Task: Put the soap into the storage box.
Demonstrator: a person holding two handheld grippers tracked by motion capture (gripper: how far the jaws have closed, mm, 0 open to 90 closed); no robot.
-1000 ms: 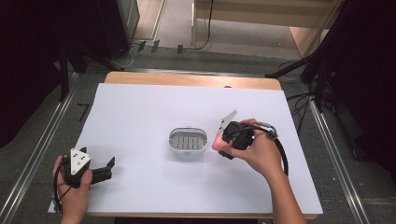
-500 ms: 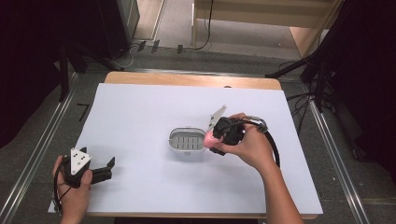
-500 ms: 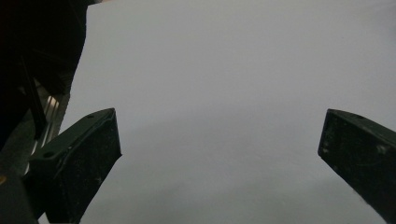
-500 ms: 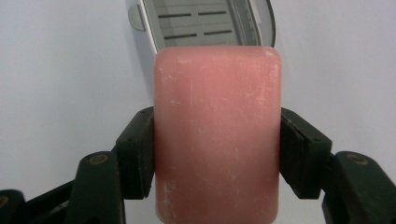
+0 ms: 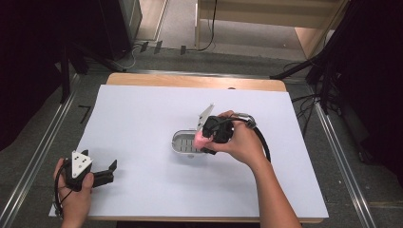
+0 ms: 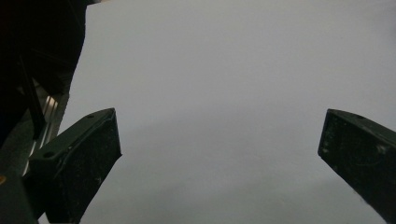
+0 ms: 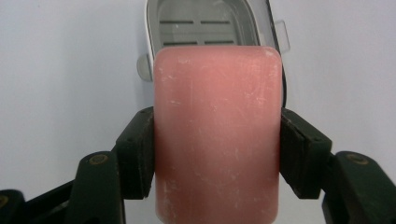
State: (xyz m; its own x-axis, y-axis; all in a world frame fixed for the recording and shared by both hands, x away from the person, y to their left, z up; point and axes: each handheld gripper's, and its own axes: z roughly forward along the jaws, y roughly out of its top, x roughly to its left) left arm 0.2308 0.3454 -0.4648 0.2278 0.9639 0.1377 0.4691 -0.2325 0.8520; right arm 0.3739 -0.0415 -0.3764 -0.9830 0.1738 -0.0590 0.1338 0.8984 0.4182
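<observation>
Pink soap bar [image 7: 217, 135] clamped in right gripper [image 5: 207, 139], above slatted dish [image 5: 183, 143]

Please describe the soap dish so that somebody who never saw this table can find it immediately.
Look at the white sheet covering the table, then go to its middle. There sits the soap dish, a small pale oval tray with slots in its floor. The right gripper holds a pink soap bar just above its right end.
</observation>
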